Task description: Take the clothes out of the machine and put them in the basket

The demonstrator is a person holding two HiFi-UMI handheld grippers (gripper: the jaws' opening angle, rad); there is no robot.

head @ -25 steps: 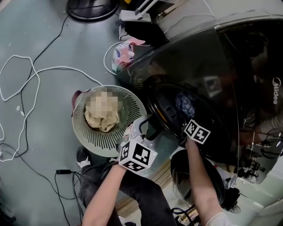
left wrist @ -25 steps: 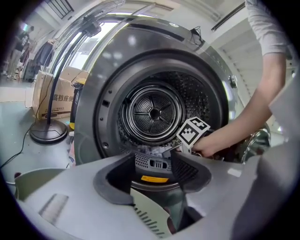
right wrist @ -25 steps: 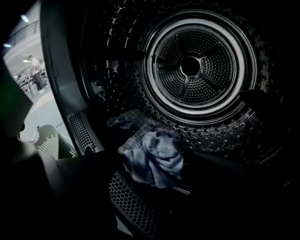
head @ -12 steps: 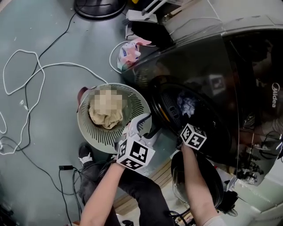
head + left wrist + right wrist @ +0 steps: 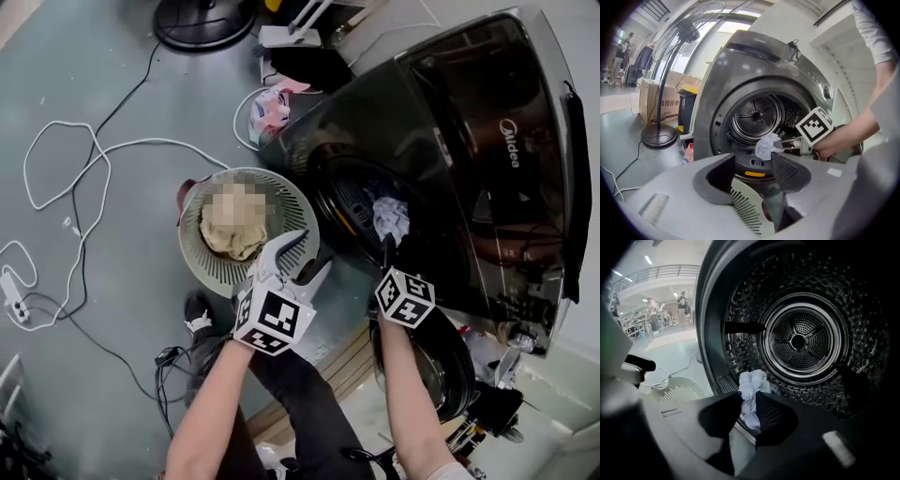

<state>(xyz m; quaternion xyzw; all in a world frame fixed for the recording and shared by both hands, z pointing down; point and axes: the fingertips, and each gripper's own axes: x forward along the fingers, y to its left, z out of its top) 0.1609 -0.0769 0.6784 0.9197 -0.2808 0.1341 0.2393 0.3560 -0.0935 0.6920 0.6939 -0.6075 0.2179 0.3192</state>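
Right tool, jaws just closing in, pinches a pale cloth at the machine mouth; left tool gapes empty above the basket of beige clothes; cables sprawl on the floor

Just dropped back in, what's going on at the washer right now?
A person is emptying the washing machine with two handheld tools. The right tool has just been closing its jaws and now pinches a pale cloth at the mouth of the drum. The left tool is open and empty, held by the basket on the floor, where one beige garment already lies.
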